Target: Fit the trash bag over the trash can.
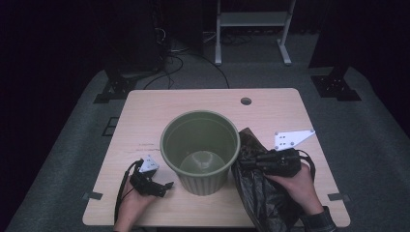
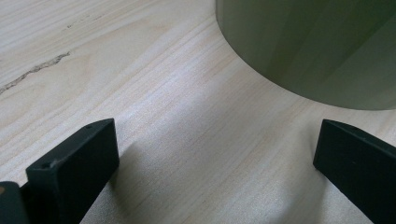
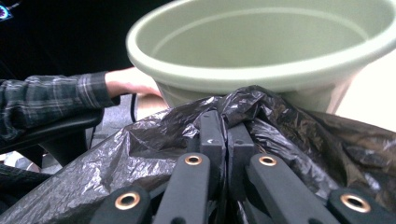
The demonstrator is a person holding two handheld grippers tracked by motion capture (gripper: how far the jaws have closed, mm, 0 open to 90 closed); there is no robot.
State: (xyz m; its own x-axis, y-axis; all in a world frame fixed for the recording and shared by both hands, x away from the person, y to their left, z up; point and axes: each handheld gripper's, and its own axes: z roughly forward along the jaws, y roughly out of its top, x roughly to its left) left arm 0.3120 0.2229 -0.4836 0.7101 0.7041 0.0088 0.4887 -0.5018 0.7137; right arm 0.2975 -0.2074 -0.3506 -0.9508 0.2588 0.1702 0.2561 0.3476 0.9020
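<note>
with right gripper [image 1: 246, 163] clamped on a fold of the black bin bag [image 1: 263, 193] just right of the olive bin [image 1: 200, 151], and left gripper [image 1: 162, 187] resting wide apart on the table [image 1: 270, 108] by the bin base: lift bag mouth above rim, find a free edge for left jaws, avoid tipping bin

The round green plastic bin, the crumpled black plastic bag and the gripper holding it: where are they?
Round green plastic bin [image 1: 199, 126]: high view, far rim.
Crumpled black plastic bag [image 3: 116, 154]: right gripper view, wrinkled film.
Right gripper [image 3: 227, 133]: right gripper view, between its fingertips.
</note>
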